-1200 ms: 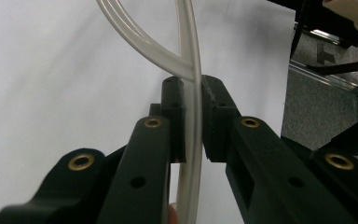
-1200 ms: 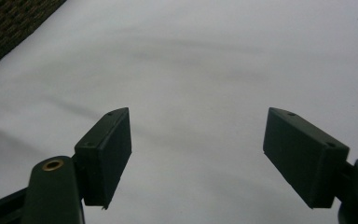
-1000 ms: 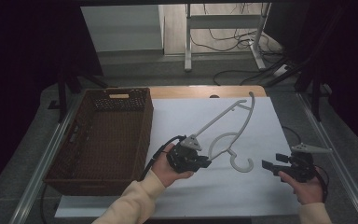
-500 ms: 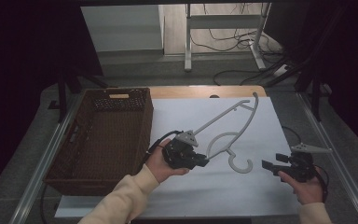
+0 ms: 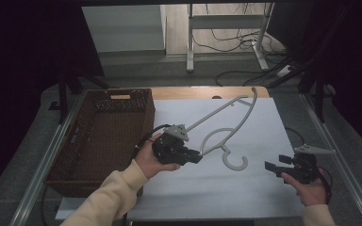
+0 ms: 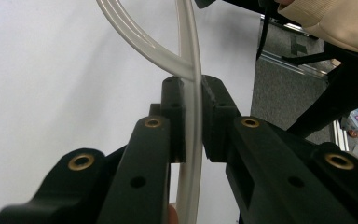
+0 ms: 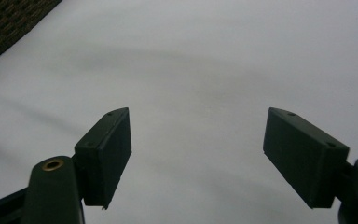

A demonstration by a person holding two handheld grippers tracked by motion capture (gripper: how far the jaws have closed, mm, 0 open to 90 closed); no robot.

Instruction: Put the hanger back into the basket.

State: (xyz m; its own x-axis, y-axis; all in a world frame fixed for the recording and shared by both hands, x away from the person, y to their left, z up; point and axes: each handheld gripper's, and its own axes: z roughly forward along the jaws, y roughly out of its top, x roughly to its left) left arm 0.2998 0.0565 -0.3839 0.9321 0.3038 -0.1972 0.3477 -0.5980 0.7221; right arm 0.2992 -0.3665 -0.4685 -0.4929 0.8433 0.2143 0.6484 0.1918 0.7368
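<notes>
On the white sheet [image 5: 226, 188], beside the wicker basket [image 5: 103, 136], my left gripper [image 5: 194, 157] pinches the pale hanger [image 6: 189, 70] at its lower bar. Grasp looks done; lift and placement remain, I judge. My right gripper [image 7: 198, 156] hangs spread, empty, well apart.

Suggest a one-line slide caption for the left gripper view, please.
Left gripper shut on the white hanger, jaws pinching its thin bar above the white sheet.
</notes>
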